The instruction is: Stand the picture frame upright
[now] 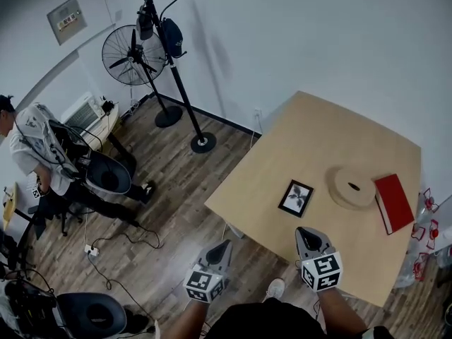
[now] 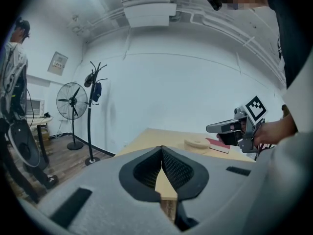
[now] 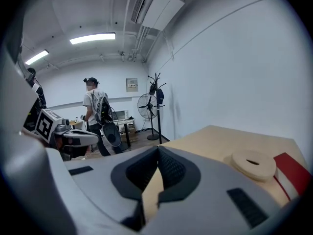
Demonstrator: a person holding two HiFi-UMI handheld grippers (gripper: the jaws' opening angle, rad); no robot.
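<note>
The small black picture frame (image 1: 295,198) lies flat, face up, on the light wooden table (image 1: 311,147) close to its near-left edge. Both grippers hover at the near edge, short of the frame and touching nothing. My left gripper (image 1: 223,245) is off the table's corner, below and left of the frame, its jaws shut and empty (image 2: 162,149). Just below the frame and slightly to its right, my right gripper (image 1: 303,231) is also shut with nothing in it (image 3: 158,148). Neither gripper view shows the frame.
A round wooden disc (image 1: 352,186) and a red book (image 1: 393,202) lie right of the frame. A coat stand (image 1: 178,83) and a fan (image 1: 133,55) stand by the far wall. A person (image 1: 32,143), chairs and floor cables (image 1: 120,242) are at the left.
</note>
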